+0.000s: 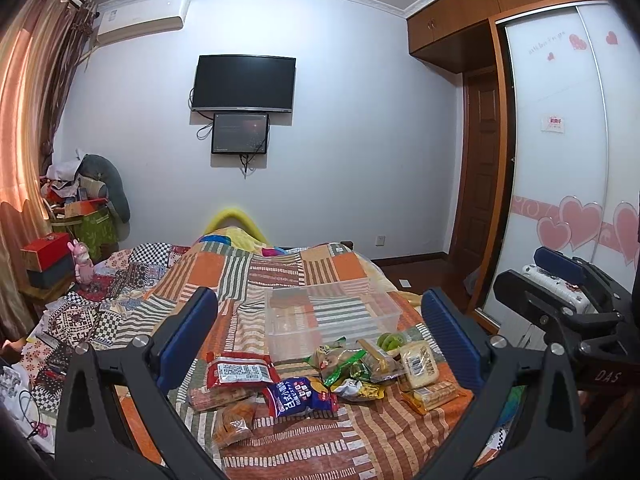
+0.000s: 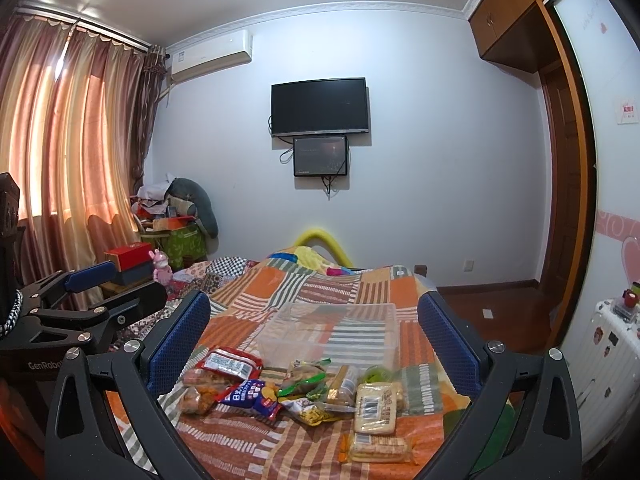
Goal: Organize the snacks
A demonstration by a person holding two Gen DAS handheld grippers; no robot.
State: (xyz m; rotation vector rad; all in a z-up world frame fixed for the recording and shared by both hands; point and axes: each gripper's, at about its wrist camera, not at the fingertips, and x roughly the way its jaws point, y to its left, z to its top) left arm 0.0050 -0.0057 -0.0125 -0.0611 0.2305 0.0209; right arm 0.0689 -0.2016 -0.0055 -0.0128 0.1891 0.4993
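A clear plastic box [image 1: 332,316] [image 2: 332,330] stands empty on the patchwork bedspread [image 1: 276,276]. In front of it lies a loose heap of snack packs: a red pack [image 1: 238,372] [image 2: 230,362], a blue pack [image 1: 300,396] [image 2: 250,396], green-wrapped snacks [image 1: 340,362] [image 2: 304,378], and a cream biscuit pack [image 1: 420,364] [image 2: 376,408]. My left gripper [image 1: 320,340] hovers open above the heap, holding nothing. My right gripper [image 2: 314,340] is open and empty too, slightly right of the heap. Each gripper shows in the other's view, the right gripper [image 1: 560,280] at the right edge and the left gripper [image 2: 96,284] at the left.
Beyond the bed is a wall with a TV [image 1: 244,84] and a smaller screen [image 1: 240,133]. A cluttered corner with boxes and bags [image 1: 84,208] lies left by the curtains. A white suitcase [image 2: 612,344] and sliding wardrobe [image 1: 568,140] stand right.
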